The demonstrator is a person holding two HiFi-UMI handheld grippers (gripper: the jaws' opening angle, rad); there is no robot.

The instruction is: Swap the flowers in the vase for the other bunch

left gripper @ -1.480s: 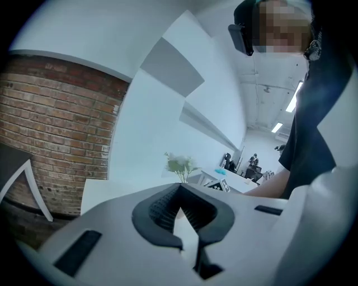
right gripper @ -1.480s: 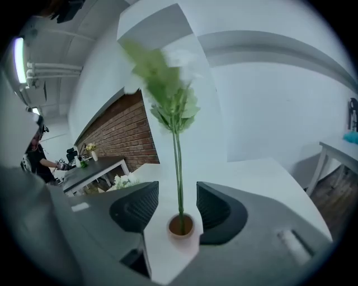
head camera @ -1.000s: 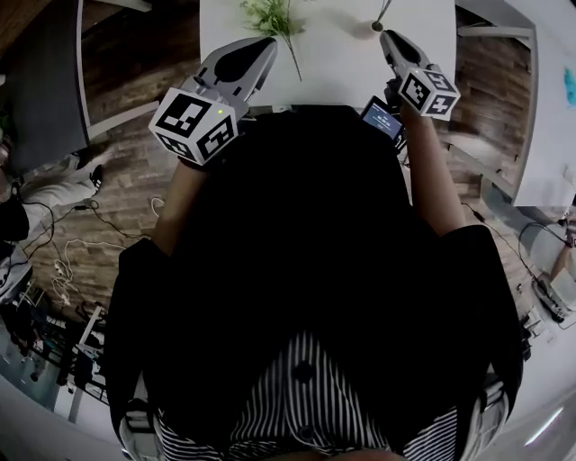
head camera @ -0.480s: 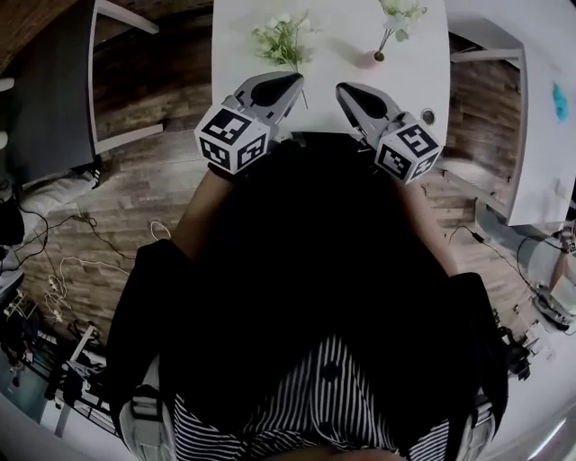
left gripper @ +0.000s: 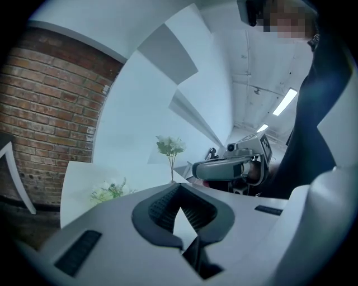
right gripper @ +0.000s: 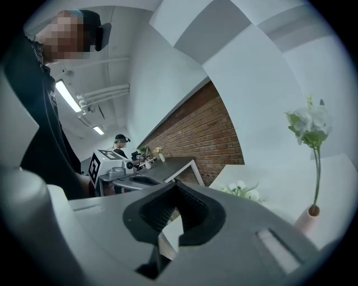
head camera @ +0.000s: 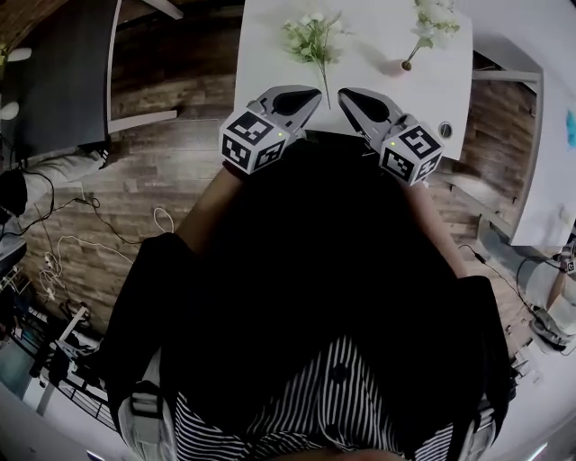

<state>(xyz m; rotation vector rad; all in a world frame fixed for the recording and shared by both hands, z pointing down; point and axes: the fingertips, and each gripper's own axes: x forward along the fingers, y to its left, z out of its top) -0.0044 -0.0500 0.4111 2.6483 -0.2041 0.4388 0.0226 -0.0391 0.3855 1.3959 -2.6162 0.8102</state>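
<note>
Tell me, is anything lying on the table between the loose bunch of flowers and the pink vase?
Nothing: in the head view, only bare white table separates the loose bunch from the pink vase.

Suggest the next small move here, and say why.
Probably open the right tongs and reach for the flowers in the vase: these tongs are shut, empty and nearer it; the other bunch lies on the table.

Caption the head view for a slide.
Shut, empty left gripper and right gripper at the table edge; loose bunch lying flat, other flowers in the vase.
</note>
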